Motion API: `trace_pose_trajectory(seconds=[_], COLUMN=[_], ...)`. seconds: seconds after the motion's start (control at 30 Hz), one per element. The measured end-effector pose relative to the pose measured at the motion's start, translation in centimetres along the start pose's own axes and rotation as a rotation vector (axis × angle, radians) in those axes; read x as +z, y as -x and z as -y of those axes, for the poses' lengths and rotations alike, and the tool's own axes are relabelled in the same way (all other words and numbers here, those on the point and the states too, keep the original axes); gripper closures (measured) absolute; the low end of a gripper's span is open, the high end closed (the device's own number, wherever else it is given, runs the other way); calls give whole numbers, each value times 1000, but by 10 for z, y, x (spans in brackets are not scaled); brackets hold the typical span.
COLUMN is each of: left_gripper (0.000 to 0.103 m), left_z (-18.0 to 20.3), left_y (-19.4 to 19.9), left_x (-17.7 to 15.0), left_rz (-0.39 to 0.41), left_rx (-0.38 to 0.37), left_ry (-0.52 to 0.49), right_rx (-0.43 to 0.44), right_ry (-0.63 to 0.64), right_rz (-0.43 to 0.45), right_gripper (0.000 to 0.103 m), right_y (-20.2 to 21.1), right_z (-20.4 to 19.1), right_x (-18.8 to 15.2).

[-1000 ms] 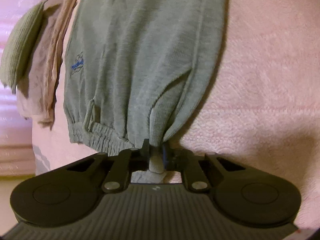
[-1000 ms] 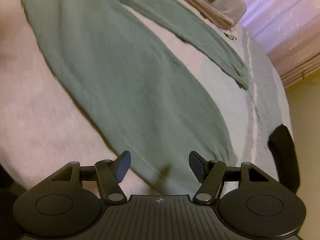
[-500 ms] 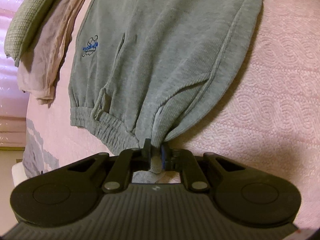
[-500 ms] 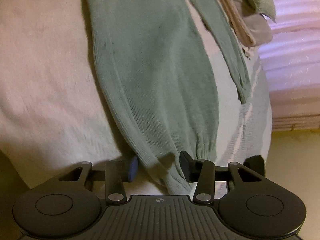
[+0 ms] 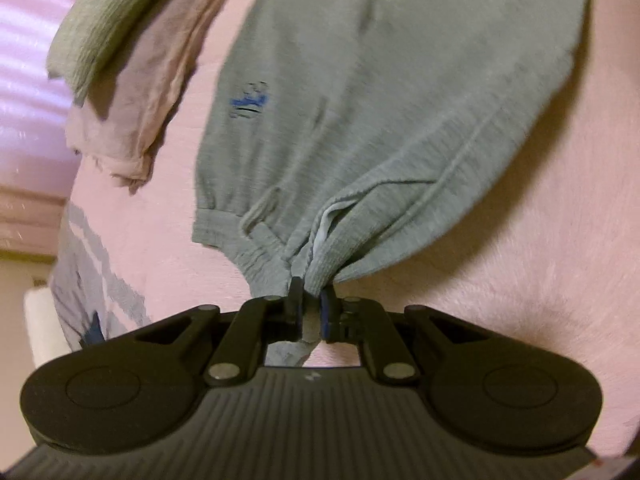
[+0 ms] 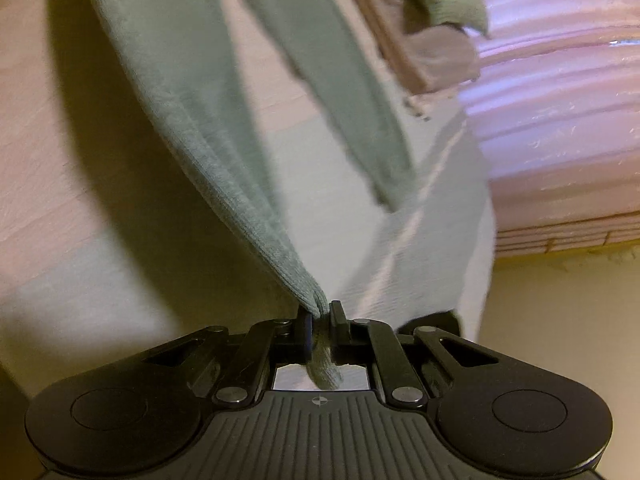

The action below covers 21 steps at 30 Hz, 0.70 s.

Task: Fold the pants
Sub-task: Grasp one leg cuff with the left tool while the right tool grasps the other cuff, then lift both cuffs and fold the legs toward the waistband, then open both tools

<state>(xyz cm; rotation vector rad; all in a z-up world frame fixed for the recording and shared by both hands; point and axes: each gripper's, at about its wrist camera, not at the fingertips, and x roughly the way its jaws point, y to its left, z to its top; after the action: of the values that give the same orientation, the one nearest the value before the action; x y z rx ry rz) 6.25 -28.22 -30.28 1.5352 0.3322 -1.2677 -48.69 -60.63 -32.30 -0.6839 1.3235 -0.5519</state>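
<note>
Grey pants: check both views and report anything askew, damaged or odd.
No damage shows. The grey pants are bunched at the waistband corner in the left gripper, whose shut jaws gape a pocket's white lining. The right gripper pinches one leg's cuff; the other leg trails.

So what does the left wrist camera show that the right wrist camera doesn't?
Only the left wrist view shows the left tool clamped on the elastic waistband of the grey pants, plus their small blue logo.

Only the right wrist view shows the right tool, whose jaws have just been closing, pinching the cuff of one pant leg, with the other leg lying free.

Both show the same pants on the pink bedspread, and the folded green and beige clothes beside them.
</note>
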Motion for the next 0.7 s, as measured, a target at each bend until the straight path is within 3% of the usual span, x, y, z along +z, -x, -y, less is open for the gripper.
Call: trace_pose_trajectory(seconds=[0.17,0.33,0.5,0.7], left_gripper=[97,97,97,97], left_z=[-61,-113,-156,-203], left_y=[22,17,-13,-77], left_x=[27,54,82,120], left_rz=[-22,-80,-136,-197], left_rx=[-75,-133,-178,-239], left_ry=[79,156,235,257], right_rx=[8,42,112,183], right_ry=[24,28,44,73], right_rz=[8,34,35,5], right_gripper=[99,99,99,99], right_y=[-30,-75,-142,-217], right_z=[81,153,205,229], right_x=[31,62,100,146])
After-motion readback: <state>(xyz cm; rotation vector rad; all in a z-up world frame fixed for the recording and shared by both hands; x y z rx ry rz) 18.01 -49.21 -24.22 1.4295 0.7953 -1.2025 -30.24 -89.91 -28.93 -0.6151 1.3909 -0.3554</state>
